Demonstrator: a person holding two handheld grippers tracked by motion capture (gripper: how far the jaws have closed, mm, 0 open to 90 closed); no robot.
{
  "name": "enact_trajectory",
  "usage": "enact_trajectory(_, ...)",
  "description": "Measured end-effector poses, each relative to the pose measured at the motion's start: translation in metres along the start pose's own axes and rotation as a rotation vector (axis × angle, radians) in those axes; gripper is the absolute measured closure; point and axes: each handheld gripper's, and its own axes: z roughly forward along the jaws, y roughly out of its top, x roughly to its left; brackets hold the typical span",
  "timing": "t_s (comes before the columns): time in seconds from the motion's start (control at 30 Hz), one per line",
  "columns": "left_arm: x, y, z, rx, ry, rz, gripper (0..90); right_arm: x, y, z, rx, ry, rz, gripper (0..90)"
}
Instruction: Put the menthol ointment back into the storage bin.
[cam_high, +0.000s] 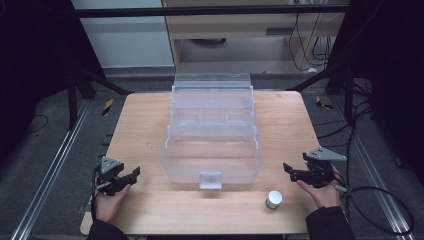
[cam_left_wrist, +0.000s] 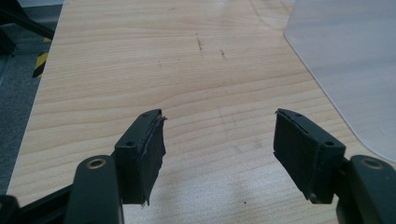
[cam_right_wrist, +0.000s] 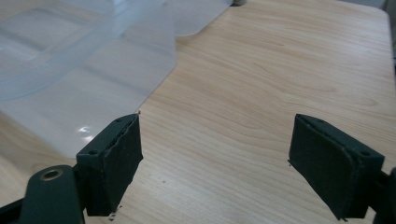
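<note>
Scene: we see a clear box (cam_high: 212, 145) in the middle of the table (cam_high: 145, 130), its lid standing open at the far side, and a small metal cylinder (cam_high: 273, 199) on the wood near the front edge, to the right of the box latch (cam_high: 210, 179).
Left gripper (cam_high: 121, 181): our jaws are spread wide with nothing between them; it hangs low over the bare wood, well apart from the box, and in the left gripper view (cam_left_wrist: 219, 140) the box wall lies off to the right.
Right gripper (cam_high: 295, 172): jaws also wide apart and empty; it is near the right wall of the box, and the cylinder lies near it, closer to the person. In the right gripper view (cam_right_wrist: 215, 149) we look along bare wood beside the box.
Step in hand: we judge that the cylinder is to be picked up and put in the box, and the right gripper is the nearer one.
How to do it well: we should turn the right gripper toward the cylinder, come down with one jaw on each side, and close across the round wall, not on the top.
Care: the cylinder can roll if it tips, so we close slowly and lift straight.
Left gripper's part: it can steady the box if it slides.
</note>
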Motion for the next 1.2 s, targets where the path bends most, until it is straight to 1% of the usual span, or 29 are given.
enact_trajectory(0.03, 0.0, 0.0, 0.0, -0.002, 0.0, 0.0, 33.3, 0.001, 0.002, -0.001, -0.014, 0.002, -0.012, 18.9)
enact_trajectory(0.07, 0.0, 0.0, 0.0, -0.002, 0.0, 0.0, 33.3, 0.002, 0.005, -0.002, -0.015, 0.012, -0.012, 18.5)
enact_trajectory(0.1, 0.001, 0.0, 0.0, -0.003, 0.0, -0.002, 33.3, 0.002, 0.007, -0.002, -0.006, 0.022, -0.014, 18.4)
enact_trajectory(0.17, 0.001, 0.0, -0.001, -0.002, 0.001, -0.004, 33.3, 0.002, 0.012, -0.003, -0.004, 0.025, -0.023, 18.4)
enact_trajectory(0.2, 0.001, 0.0, -0.001, -0.002, 0.001, -0.004, 33.3, 0.002, 0.012, -0.003, -0.004, 0.025, -0.023, 18.4)
enact_trajectory(0.23, 0.002, 0.0, -0.001, -0.002, -0.001, -0.004, 33.3, 0.004, 0.018, -0.005, 0.01, 0.021, -0.035, 19.1)
enact_trajectory(0.27, 0.002, 0.0, -0.001, -0.002, -0.001, -0.004, 33.3, 0.004, 0.018, -0.005, 0.01, 0.021, -0.035, 19.1)
enact_trajectory(0.3, 0.002, 0.0, -0.001, -0.003, -0.001, -0.006, 33.2, 0.007, 0.025, -0.007, 0.035, 0.017, -0.06, 19.1)
enact_trajectory(0.37, 0.001, 0.0, -0.001, 0.001, -0.002, 0.0, 33.2, 0.011, 0.032, -0.01, 0.055, 0.024, -0.084, 18.8)
enact_trajectory(0.43, 0.0, 0.0, 0.0, 0.003, -0.002, 0.004, 33.2, 0.014, 0.038, -0.012, 0.068, 0.031, -0.11, 18.2)
enact_trajectory(0.47, 0.0, 0.0, 0.0, 0.005, -0.005, 0.004, 33.1, 0.016, 0.041, -0.012, 0.078, 0.036, -0.116, 18.2)
enact_trajectory(0.5, 0.0, 0.0, 0.001, 0.005, -0.004, 0.004, 33.1, 0.018, 0.043, -0.013, 0.078, 0.036, -0.133, 18.1)
enact_trajectory(0.53, 0.0, 0.0, 0.001, 0.005, -0.004, 0.004, 33.1, 0.018, 0.043, -0.013, 0.078, 0.036, -0.133, 18.1)
enact_trajectory(0.57, 0.0, 0.0, 0.001, 0.008, -0.006, 0.003, 33.1, 0.021, 0.047, -0.014, 0.105, 0.05, -0.149, 17.2)
enact_trajectory(0.6, 0.0, 0.0, 0.001, 0.009, -0.005, 0.005, 33.1, 0.022, 0.049, -0.015, 0.109, 0.051, -0.165, 17.2)
enact_trajectory(0.67, 0.0, 0.0, 0.001, 0.009, -0.003, 0.004, 33.1, 0.026, 0.053, -0.017, 0.136, 0.058, -0.192, 17.2)
enact_trajectory(0.8, 0.001, 0.0, 0.001, 0.01, -0.003, 0.005, 33.1, 0.034, 0.062, -0.022, 0.159, 0.09, -0.229, 17.1)
enact_trajectory(0.83, 0.001, 0.0, 0.001, 0.011, -0.002, 0.004, 33.1, 0.036, 0.063, -0.023, 0.162, 0.098, -0.237, 17.0)
enact_trajectory(0.87, 0.002, 0.0, 0.001, 0.014, -0.001, 0.003, 33.1, 0.04, 0.064, -0.023, 0.169, 0.111, -0.252, 17.0)
enact_trajectory(0.93, 0.002, 0.0, 0.001, 0.015, -0.001, 0.003, 33.2, 0.046, 0.067, -0.023, 0.188, 0.12, -0.285, 17.0)
enact_trajectory(1.0, 0.001, 0.0, 0.001, 0.013, -0.001, 0.004, 33.2, 0.051, 0.069, -0.023, 0.216, 0.134, -0.311, 17.1)
enact_trajectory(1.07, 0.001, 0.0, 0.001, 0.013, -0.002, 0.005, 33.2, 0.055, 0.071, -0.023, 0.229, 0.141, -0.331, 17.0)
enact_trajectory(1.1, 0.001, 0.0, 0.002, 0.015, -0.002, 0.007, 33.2, 0.057, 0.072, -0.023, 0.249, 0.154, -0.338, 17.0)
enact_trajectory(1.2, 0.0, 0.0, 0.002, 0.021, -0.003, 0.011, 33.2, 0.062, 0.074, -0.023, 0.274, 0.169, -0.359, 17.0)
